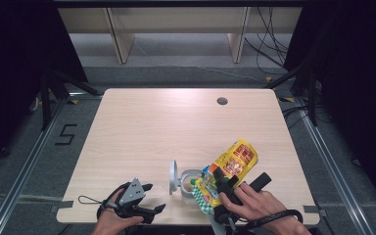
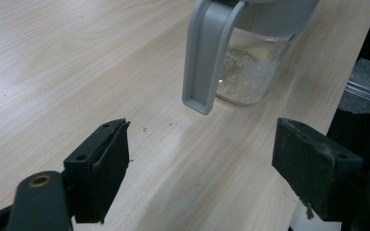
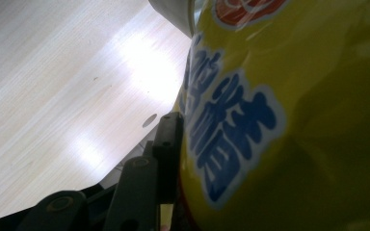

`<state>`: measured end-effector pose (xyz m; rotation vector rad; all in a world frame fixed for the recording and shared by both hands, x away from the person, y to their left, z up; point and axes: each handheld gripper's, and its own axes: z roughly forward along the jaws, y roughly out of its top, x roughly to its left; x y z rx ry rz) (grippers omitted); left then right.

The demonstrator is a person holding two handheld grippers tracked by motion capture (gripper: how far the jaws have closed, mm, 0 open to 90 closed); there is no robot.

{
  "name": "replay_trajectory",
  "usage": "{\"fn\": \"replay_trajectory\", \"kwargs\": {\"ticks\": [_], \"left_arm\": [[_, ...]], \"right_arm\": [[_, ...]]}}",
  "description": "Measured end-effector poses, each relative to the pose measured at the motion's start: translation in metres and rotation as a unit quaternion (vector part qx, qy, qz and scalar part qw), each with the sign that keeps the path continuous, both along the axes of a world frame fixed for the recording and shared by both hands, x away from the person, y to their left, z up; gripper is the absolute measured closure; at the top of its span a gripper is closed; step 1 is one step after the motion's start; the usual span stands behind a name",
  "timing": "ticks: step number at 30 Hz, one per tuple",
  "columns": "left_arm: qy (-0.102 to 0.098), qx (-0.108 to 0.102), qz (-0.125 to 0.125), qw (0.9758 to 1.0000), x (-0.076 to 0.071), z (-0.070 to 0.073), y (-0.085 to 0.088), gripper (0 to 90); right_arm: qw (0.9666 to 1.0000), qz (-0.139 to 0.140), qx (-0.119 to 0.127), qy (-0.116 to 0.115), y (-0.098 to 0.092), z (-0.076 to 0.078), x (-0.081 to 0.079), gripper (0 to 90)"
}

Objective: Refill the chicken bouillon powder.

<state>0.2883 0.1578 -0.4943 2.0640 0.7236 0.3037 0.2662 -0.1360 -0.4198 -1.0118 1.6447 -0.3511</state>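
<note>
Tabletop (image 1: 142, 122) far half free; near right edge blocked: jar (image 1: 190, 182) with open lid, yellow bag (image 1: 232, 164) beside.

**Bright worktop, dark surroundings**

Overhead light is falling evenly on the worktop (image 1: 142, 127) while the room's sides are sinking into black. In the right gripper view, glare patches are shining on the wood and the yellow bag (image 3: 294, 120) is looming close, soft and blurring.

A light wooden table (image 1: 142, 132) with a round cable hole (image 1: 222, 101); floor marking "5" (image 1: 66, 134) beside it.
</note>
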Motion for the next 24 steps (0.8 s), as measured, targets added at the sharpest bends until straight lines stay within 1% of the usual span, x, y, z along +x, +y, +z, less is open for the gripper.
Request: {"fn": "replay_trajectory", "kwargs": {"ticks": [1,2,3,4,7,8,10,11,12,13,16,17,18,19,20,21,22,24], "left_arm": [[0.001,-0.002,0.001,1.0000,-0.0003,-0.0002,-0.0005,20.1],[0.000,-0.006,0.001,1.0000,-0.0003,-0.0006,-0.0009,20.1],[-0.001,-0.011,0.003,0.9999,-0.0006,-0.0009,-0.0016,20.1],[-0.001,-0.003,0.000,1.0000,-0.0003,-0.0002,-0.0006,20.1],[0.000,-0.005,0.001,1.0000,-0.0001,-0.0006,-0.0005,20.1],[-0.001,-0.006,0.001,1.0000,-0.0002,-0.0005,-0.0007,20.1],[-0.001,-0.006,0.001,1.0000,-0.0002,-0.0006,-0.0008,20.1],[-0.001,-0.006,0.001,1.0000,-0.0002,-0.0006,-0.0008,20.1],[0.000,0.001,0.001,1.0000,0.0001,-0.0001,0.0000,20.1],[0.000,-0.004,0.001,1.0000,-0.0004,-0.0002,-0.0006,20.1],[0.000,-0.006,0.001,1.0000,-0.0003,-0.0006,-0.0009,20.1],[0.000,-0.006,0.001,1.0000,-0.0003,-0.0006,-0.0009,20.1],[0.000,-0.006,0.001,1.0000,-0.0003,-0.0006,-0.0009,20.1],[-0.001,-0.005,0.001,1.0000,-0.0005,-0.0004,-0.0010,20.1],[-0.001,-0.005,0.001,1.0000,-0.0005,-0.0004,-0.0010,20.1],[0.000,-0.004,0.001,1.0000,-0.0004,-0.0003,-0.0008,20.1],[0.000,-0.003,0.001,1.0000,-0.0004,-0.0001,-0.0006,20.1],[0.000,-0.004,0.001,1.0000,-0.0005,0.0000,-0.0006,20.1]], "right_arm": [[0.9997,0.000,0.022,-0.002,-0.0013,-0.0006,-0.0005,66.9],[0.9997,-0.003,0.023,-0.003,-0.0017,-0.0006,-0.0008,67.0],[0.9999,0.000,0.016,-0.005,-0.0014,0.0000,-0.0009,67.0],[0.9999,-0.001,0.014,-0.006,-0.0017,0.0003,-0.0010,67.0],[1.0000,-0.003,0.008,-0.005,-0.0011,0.0009,0.0006,66.9],[0.9997,-0.014,0.017,0.005,-0.0011,0.0002,-0.0008,66.8],[0.9994,-0.014,0.029,0.016,-0.0012,-0.0023,-0.0002,66.8],[0.9994,-0.014,0.029,0.016,-0.0012,-0.0023,-0.0002,66.8],[0.9995,-0.013,0.024,0.014,-0.0003,-0.0017,-0.0002,66.8],[0.9997,-0.012,0.022,0.008,0.0004,-0.0016,-0.0004,66.8],[0.9997,-0.011,0.021,0.007,0.0010,-0.0009,-0.0010,66.8],[0.9999,0.001,0.016,0.001,0.0016,-0.0010,0.0005,66.8],[0.9999,0.001,0.016,0.001,0.0016,-0.0010,0.0005,66.8],[1.0000,-0.001,-0.004,-0.001,0.0023,-0.0001,0.0005,66.8],[1.0000,-0.001,0.004,-0.002,0.0022,0.0004,0.0005,66.8],[1.0000,0.000,0.007,0.002,0.0019,0.0002,0.0015,66.8],[1.0000,0.006,0.005,-0.005,0.0028,0.0017,0.0019,66.8],[1.0000,0.003,0.006,-0.006,0.0026,0.0022,0.0018,66.8]]}}
